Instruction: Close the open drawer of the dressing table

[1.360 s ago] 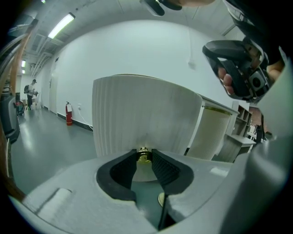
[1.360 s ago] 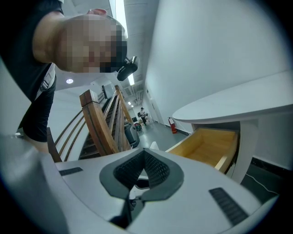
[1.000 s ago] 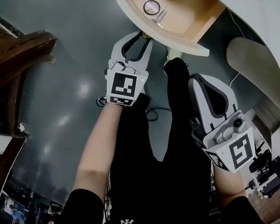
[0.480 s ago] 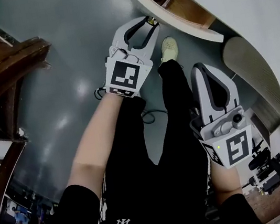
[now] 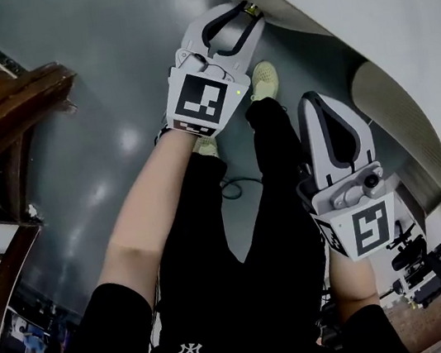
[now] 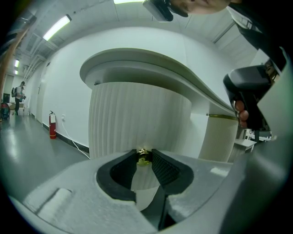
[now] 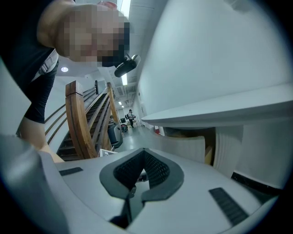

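Floor [image 5: 104, 82]: grey, glossy, refl. glare. Wooden staircase [image 5: 0, 108] lhs. Walls [image 6: 59, 91] white; strip light [image 6: 57, 28] o/h; red fire ext. [image 6: 52, 129] by wall.

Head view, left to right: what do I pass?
Wooden stair rail → left gripper, closed on the brass knob → right gripper → white dressing table.

Grey floor [image 5: 103, 74] open leftward; dressing table [image 5: 369, 12] blocks ahead behind gold knob [image 6: 143, 156], overhangs right; stair rail [image 5: 7, 102] far left.
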Motion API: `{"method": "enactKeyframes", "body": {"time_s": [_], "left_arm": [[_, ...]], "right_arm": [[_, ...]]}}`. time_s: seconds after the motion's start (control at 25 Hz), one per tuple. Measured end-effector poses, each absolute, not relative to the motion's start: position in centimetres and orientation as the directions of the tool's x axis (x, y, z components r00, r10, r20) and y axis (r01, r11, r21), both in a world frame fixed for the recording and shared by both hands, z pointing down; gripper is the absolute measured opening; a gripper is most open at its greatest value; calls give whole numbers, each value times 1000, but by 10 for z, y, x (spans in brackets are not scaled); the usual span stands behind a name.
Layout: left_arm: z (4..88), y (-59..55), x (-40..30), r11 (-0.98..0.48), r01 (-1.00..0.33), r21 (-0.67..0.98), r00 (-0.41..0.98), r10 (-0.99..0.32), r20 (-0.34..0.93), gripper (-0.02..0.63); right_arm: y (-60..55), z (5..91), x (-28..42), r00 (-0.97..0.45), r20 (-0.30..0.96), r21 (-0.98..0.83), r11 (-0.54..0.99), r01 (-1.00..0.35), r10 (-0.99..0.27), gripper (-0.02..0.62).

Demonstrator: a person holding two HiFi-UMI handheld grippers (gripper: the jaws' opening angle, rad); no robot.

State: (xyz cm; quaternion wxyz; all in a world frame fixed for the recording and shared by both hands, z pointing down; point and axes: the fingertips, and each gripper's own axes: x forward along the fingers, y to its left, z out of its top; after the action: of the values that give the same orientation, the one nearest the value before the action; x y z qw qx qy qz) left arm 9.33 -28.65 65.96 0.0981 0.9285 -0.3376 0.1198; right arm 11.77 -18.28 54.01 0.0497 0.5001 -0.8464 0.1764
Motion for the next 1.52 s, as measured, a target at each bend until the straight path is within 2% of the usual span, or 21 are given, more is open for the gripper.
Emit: {"method": "enactKeyframes", "body": {"time_s": [0.8, 1.16, 1.52], "left_arm": [[660, -334, 130, -760, -643, 90, 759, -619, 202, 109], [642, -324, 129, -774, -628, 85, 769, -601, 217, 118], [599, -273, 87, -765, -629, 138, 765, -578, 285, 112]], "right_arm": [[-189, 549, 141, -494, 251, -244, 440, -865, -833, 15], [-188, 529, 133, -523, 244, -252, 467, -847, -817, 15], [-183, 479, 114, -513, 242, -289, 444, -848, -823, 15]]}}
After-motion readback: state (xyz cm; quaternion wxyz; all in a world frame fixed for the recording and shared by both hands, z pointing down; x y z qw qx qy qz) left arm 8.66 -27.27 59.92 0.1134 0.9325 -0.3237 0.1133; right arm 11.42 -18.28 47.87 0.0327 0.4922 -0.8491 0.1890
